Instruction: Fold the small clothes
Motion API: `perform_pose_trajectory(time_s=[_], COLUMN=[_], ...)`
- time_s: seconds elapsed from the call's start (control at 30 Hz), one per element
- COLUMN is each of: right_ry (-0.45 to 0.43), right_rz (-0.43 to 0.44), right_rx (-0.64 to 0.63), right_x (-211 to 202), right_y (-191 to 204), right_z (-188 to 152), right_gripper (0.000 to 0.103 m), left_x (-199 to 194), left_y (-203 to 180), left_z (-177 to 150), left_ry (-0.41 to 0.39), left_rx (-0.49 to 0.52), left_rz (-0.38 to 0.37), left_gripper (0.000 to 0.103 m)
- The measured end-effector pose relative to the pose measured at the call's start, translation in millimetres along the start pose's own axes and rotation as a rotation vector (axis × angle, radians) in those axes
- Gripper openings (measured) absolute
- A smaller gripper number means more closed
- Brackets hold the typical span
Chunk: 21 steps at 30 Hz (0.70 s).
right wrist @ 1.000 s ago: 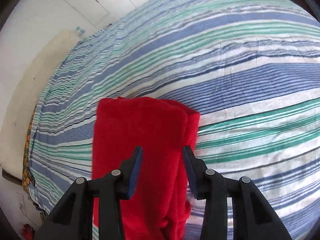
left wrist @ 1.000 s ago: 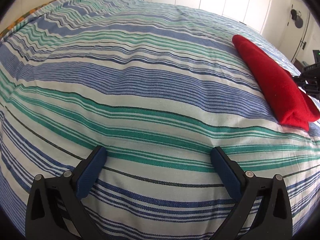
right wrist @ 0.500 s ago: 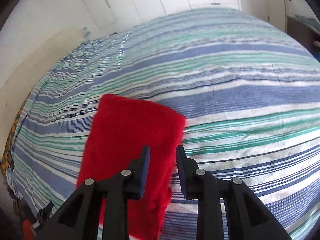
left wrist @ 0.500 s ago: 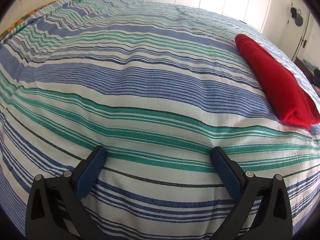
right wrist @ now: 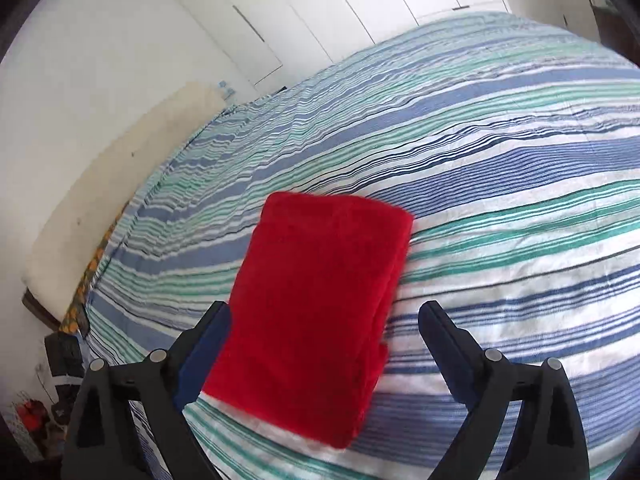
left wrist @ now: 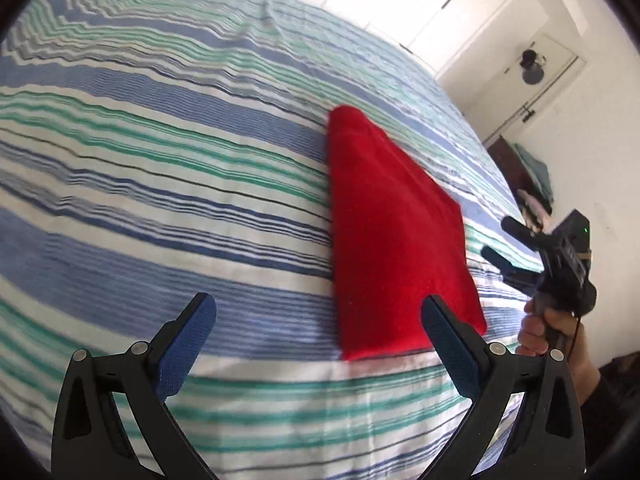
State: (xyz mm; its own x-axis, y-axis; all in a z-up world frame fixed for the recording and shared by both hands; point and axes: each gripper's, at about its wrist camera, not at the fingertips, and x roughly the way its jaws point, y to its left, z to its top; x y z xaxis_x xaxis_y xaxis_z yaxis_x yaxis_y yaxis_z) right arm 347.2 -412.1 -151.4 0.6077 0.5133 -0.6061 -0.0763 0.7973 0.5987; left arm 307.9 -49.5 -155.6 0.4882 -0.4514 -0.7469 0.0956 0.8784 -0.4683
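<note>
A folded red cloth [left wrist: 392,236] lies flat on the striped bedspread [left wrist: 160,168]. It also shows in the right wrist view [right wrist: 316,292], a neat rectangle with its layered edge on the right. My left gripper [left wrist: 316,320] is open and empty above the bed, with the cloth's near end by its right finger. My right gripper [right wrist: 326,328] is open and empty, raised above the cloth's near end. The right gripper shows in the left wrist view [left wrist: 516,248], held by a hand to the right of the cloth.
The bedspread [right wrist: 500,168] covers a wide bed. White wardrobe doors [right wrist: 320,12] stand behind it. A cream headboard [right wrist: 104,184] lines the left side. A door [left wrist: 532,68] and dark furniture [left wrist: 516,172] stand right of the bed.
My right gripper opened wide and drew back and up from the red cloth. My left gripper swung right, bringing the cloth near the middle of its view.
</note>
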Motion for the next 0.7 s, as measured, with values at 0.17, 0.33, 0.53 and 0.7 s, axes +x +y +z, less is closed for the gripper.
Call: perform_pose_trajectory(time_s=[0.17, 0.33, 0.53, 0.7], right_ry=[0.094, 0.144, 0.073, 0.019], right_rz=[0.106, 0.045, 0.017, 0.061], right_rx=[0.226, 0.224, 0.016, -0.079], right_x=[61.8, 108.7, 77.4, 28.1], right_y=[-48.1, -38.1, 11.6, 50.7], right_z=[29.3, 36.3, 47.8, 58.0], right_gripper=[0.077, 0.046, 0.018, 0.017], left_x=[74.8, 78.0, 25.4, -29.4], left_y=[-14.0, -20.7, -43.9, -61.6], left_z=[10.9, 13.6, 12.8, 16.1], left_ry=[0.156, 0.188, 0.108, 0.047], left_rx=[0.005, 0.007, 0.070, 0.091], left_rz=[0.029, -0.056, -0.054, -0.104], left_gripper=[0.102, 0.036, 0.028, 0.028])
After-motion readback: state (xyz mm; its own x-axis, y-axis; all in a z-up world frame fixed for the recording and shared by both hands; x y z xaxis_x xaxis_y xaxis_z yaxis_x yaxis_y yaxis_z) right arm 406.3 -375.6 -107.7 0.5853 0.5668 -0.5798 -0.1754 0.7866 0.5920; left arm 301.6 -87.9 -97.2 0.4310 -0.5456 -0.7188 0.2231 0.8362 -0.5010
